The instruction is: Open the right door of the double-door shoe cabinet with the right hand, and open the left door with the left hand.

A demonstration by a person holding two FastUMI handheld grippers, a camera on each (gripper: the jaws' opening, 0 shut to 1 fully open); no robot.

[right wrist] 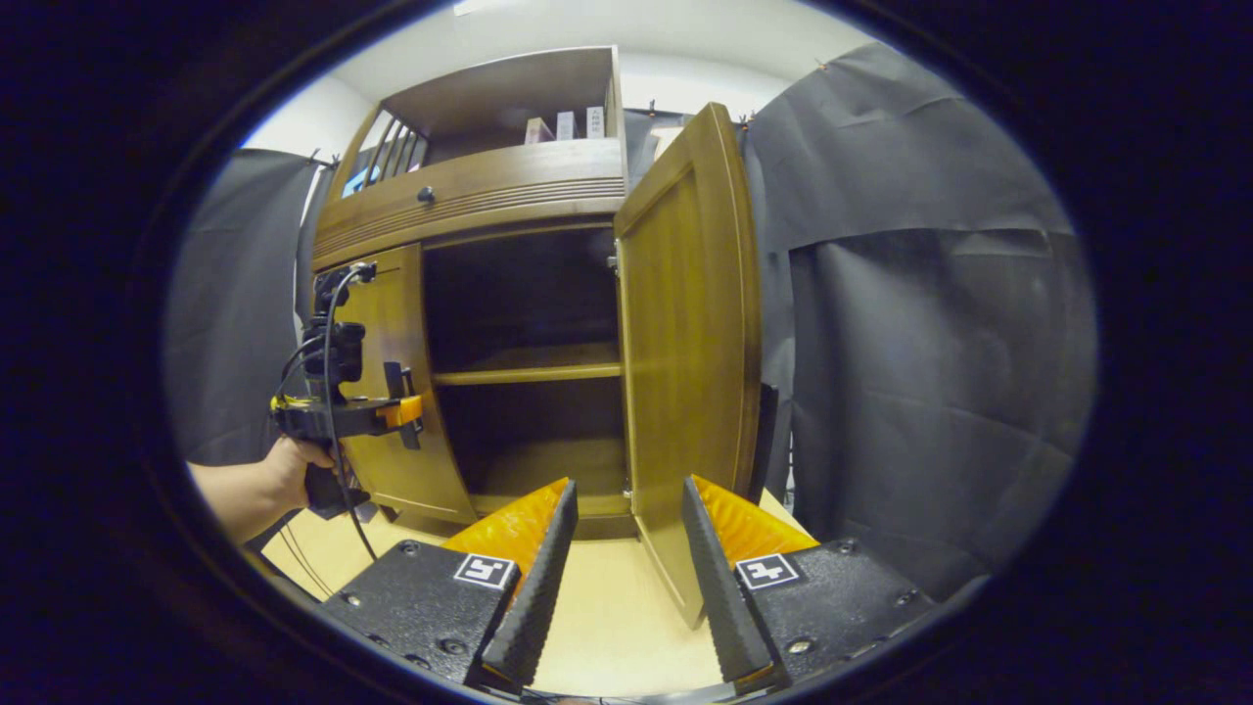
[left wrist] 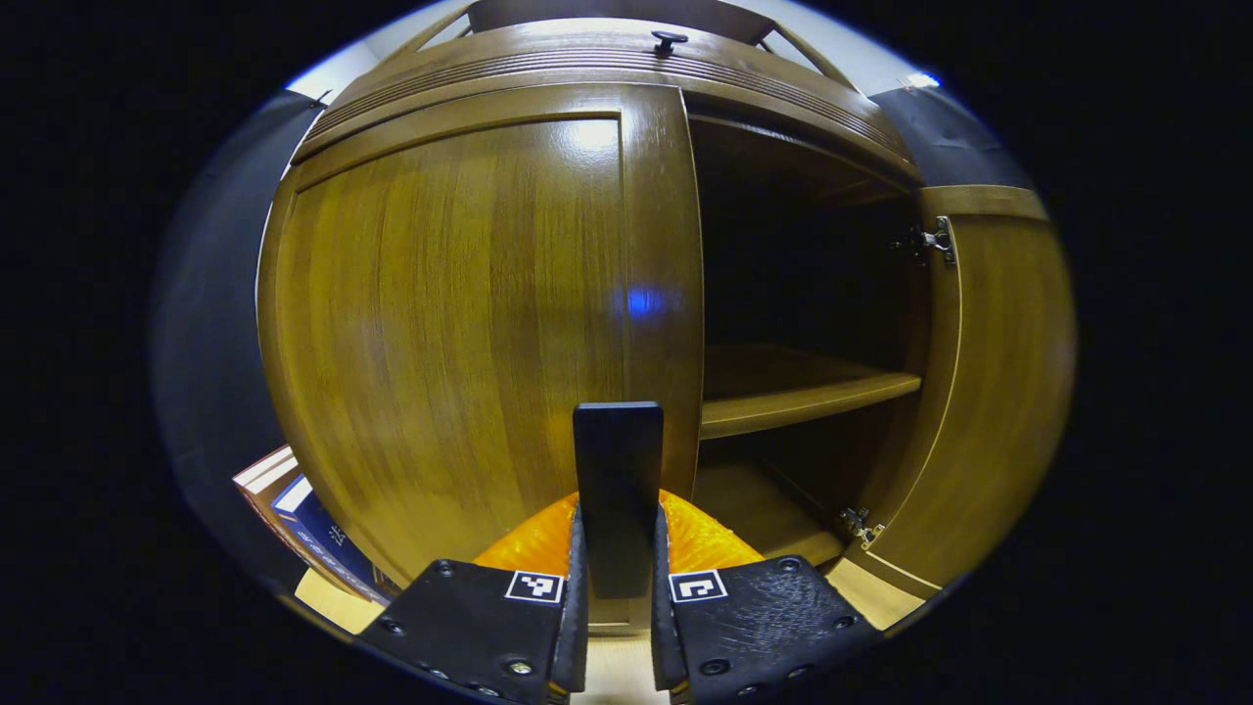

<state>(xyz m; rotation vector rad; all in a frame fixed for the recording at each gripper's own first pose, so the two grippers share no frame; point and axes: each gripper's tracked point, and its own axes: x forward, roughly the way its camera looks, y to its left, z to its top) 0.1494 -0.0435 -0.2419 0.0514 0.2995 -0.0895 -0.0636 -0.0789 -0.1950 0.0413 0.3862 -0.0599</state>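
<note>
The brown wooden shoe cabinet fills the left gripper view. Its left door (left wrist: 450, 323) is flush with the frame, and my left gripper (left wrist: 618, 548) is shut on that door's dark upright handle (left wrist: 618, 460). The right door (left wrist: 989, 392) stands swung wide, baring a dark interior with one shelf (left wrist: 793, 392). In the right gripper view, my right gripper (right wrist: 626, 578) is open with nothing between its fingers, low in front of the open right door (right wrist: 685, 333). A hand (right wrist: 284, 470) holds the left gripper (right wrist: 401, 392) against the left door (right wrist: 411, 470).
A drawer with a small knob (left wrist: 670, 40) runs above the doors, and an open top shelf holds a few boxes (right wrist: 563, 125). Books (left wrist: 303, 519) lie low to the cabinet's left. Black cloth (right wrist: 930, 343) hangs right of the open door. The floor (right wrist: 607, 607) is pale wood.
</note>
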